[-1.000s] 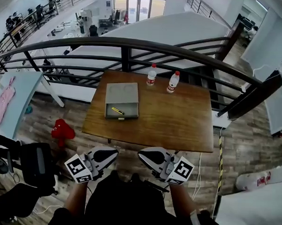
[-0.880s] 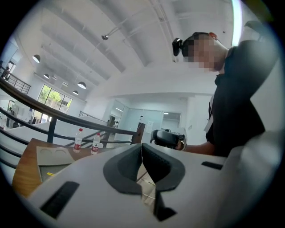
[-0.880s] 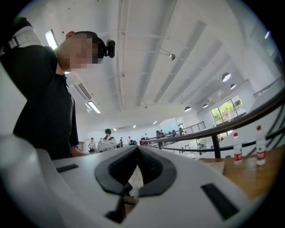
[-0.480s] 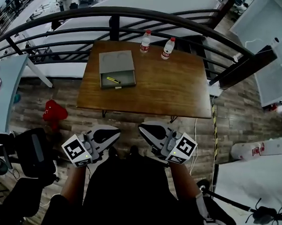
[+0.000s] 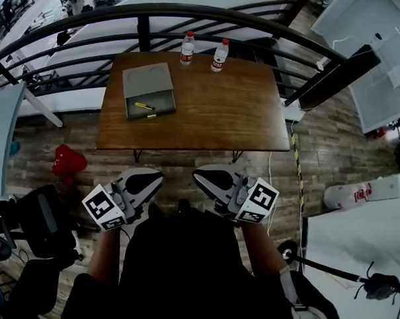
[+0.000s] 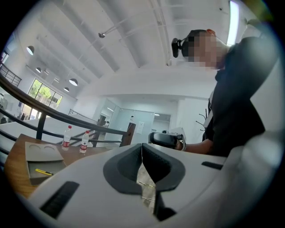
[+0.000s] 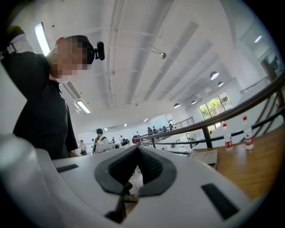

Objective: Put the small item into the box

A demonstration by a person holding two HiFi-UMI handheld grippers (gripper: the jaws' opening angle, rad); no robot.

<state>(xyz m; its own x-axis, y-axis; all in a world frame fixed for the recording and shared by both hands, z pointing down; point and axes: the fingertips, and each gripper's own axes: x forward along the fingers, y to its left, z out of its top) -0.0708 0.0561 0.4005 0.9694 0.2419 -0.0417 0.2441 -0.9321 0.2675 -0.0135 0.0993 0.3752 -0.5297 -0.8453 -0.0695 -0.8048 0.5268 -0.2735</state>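
Observation:
A grey box (image 5: 149, 88) lies on the left part of the wooden table (image 5: 222, 117), its lower half open. A small yellow item (image 5: 144, 106) lies in that open part. The left gripper view also catches the box (image 6: 42, 153) and the yellow item (image 6: 43, 172). My left gripper (image 5: 146, 183) and right gripper (image 5: 209, 179) are held close to the person's body, well short of the table's near edge. Both are shut with nothing between the jaws, as seen on the left gripper (image 6: 142, 149) and the right gripper (image 7: 137, 151).
Two water bottles (image 5: 186, 49) (image 5: 220, 55) stand at the table's far edge, with a dark railing (image 5: 193, 13) behind. On the floor are a red object (image 5: 69, 162) at left, black equipment (image 5: 45, 215) beside the person, and a white roll (image 5: 367, 189) at right.
The head view has swung: table and box now sit higher and more to the left in the picture. Both grippers stay shut near the body, almost unmoved.

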